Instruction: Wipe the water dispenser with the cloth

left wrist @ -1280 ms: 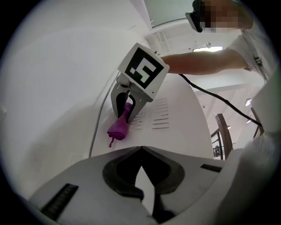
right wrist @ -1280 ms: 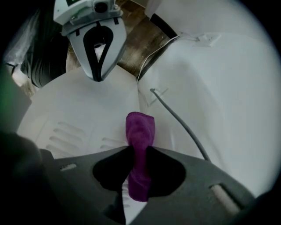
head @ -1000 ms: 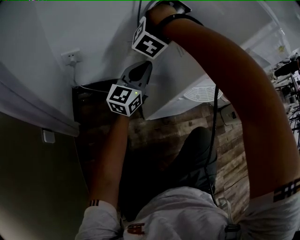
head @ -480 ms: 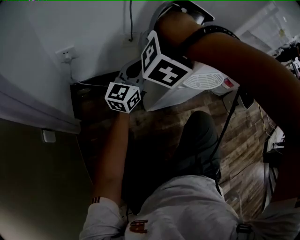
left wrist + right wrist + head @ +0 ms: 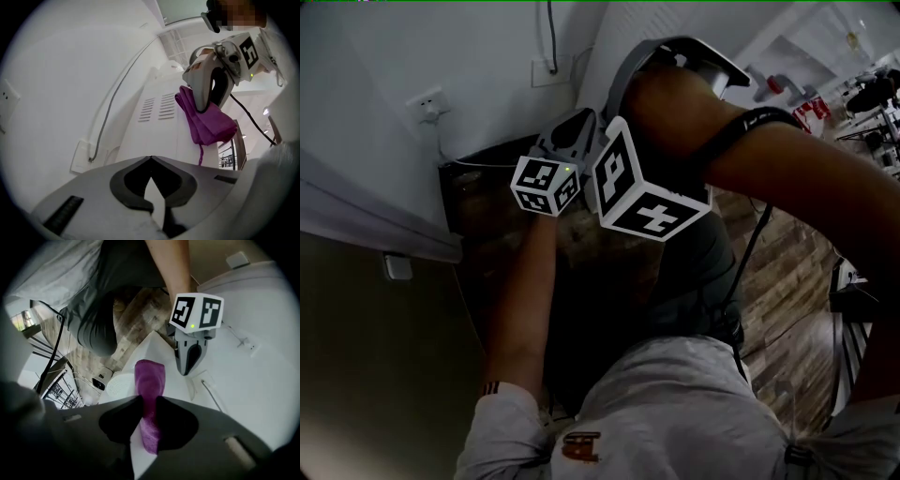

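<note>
The white water dispenser stands against a wall, its vented panel facing the left gripper view. My right gripper is shut on a folded purple cloth and presses it on the dispenser's white surface. In the left gripper view the cloth hangs from the right gripper against the dispenser's edge. My left gripper is shut with nothing in it, a little below and beside the cloth. Both marker cubes sit close together in the head view, left and right; an arm hides most of the dispenser there.
A wall socket and a cable running to a wall plate lie left of the dispenser. A round white grille shows beside it. Wood floor spreads to the right, with a cord across it.
The right gripper and its arm have swung down and toward the head camera, so its cube now sits beside the left cube. The left gripper has barely moved.
</note>
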The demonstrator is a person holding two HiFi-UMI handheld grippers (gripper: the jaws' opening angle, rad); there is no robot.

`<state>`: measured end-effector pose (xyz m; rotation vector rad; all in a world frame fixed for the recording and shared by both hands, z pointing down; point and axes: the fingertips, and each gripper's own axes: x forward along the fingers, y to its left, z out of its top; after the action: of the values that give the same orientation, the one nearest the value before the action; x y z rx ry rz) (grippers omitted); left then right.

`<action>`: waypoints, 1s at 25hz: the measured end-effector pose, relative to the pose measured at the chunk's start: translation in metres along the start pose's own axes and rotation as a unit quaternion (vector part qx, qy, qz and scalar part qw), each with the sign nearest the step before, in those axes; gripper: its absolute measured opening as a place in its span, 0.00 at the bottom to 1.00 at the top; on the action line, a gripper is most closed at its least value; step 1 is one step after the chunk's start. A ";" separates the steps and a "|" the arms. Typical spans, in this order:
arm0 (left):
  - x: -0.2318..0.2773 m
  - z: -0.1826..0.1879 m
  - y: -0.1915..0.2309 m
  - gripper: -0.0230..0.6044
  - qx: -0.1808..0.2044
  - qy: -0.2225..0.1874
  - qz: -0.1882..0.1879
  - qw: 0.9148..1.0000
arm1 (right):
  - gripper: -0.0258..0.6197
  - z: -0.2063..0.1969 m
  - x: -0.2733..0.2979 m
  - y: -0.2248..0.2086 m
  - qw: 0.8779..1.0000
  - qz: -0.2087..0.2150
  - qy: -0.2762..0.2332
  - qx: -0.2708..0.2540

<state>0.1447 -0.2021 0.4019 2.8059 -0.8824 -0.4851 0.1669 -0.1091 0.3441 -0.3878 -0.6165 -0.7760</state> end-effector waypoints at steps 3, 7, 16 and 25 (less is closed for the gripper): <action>-0.005 -0.012 0.001 0.03 -0.003 0.007 0.006 1.000 | 0.18 -0.001 0.001 -0.012 1.000 0.002 -0.009 0.012; -0.008 -0.024 0.019 0.03 -0.002 0.017 0.040 0.999 | 0.18 -0.011 0.015 -0.042 1.000 -0.003 -0.008 0.028; -0.014 -0.033 0.031 0.03 -0.008 0.011 0.027 1.000 | 0.19 -0.034 0.085 -0.134 0.996 -0.048 0.025 0.070; -0.031 -0.051 0.040 0.03 -0.017 0.015 0.037 0.999 | 0.19 -0.025 0.142 -0.167 0.995 -0.042 0.053 0.079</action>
<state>0.1175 -0.2137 0.4675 2.7309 -0.9574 -0.4417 0.1300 -0.3078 0.4340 -0.1752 -0.5935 -0.8169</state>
